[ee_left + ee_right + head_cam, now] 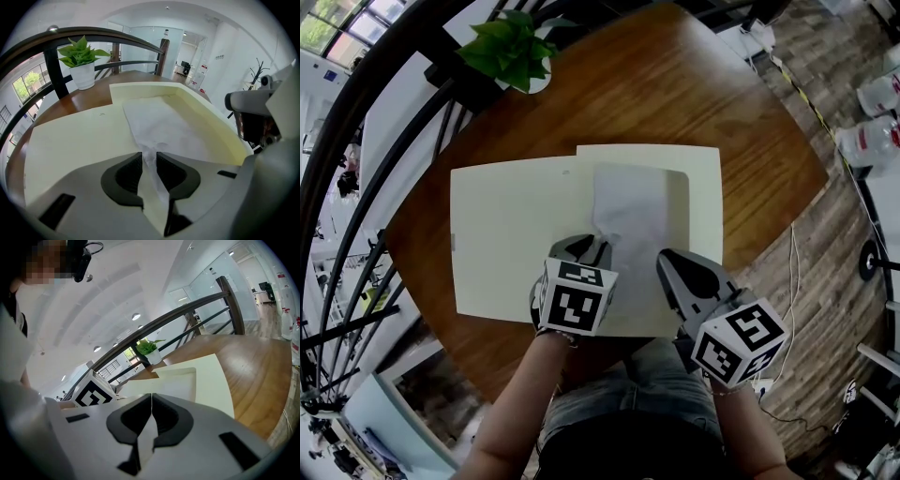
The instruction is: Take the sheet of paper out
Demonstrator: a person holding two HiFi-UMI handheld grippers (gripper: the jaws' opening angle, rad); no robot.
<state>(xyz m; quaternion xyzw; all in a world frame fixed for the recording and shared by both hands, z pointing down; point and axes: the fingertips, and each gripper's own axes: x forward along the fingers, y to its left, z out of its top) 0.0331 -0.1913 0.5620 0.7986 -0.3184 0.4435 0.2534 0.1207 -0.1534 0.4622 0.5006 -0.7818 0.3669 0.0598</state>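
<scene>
The sheet of paper (630, 217) lies in the recess of a shallow cream tray (706, 192), its near edge drawn toward 6 o'clock. There the left gripper (592, 247) has it: in the left gripper view the jaws pinch that edge, and the paper (164, 125) puckers into a narrow fold between the pads. The right gripper (671, 262) hovers at about 5 o'clock of the sheet, jaws pressed together on nothing and not touching the tray. A flat cream panel (506, 234) joins the tray at its 9 o'clock. Both rest on a round wooden table (675, 94), with a potted plant (511, 45) at the table's 11 o'clock. The grip looks to be the weak point, since only a small bunched bit of thin paper is held. A quick or skewed pull could tear it there, crease it further or let it slip free. With nothing steadying the tray, a far corner catching the rim may drag the tray along.
</scene>
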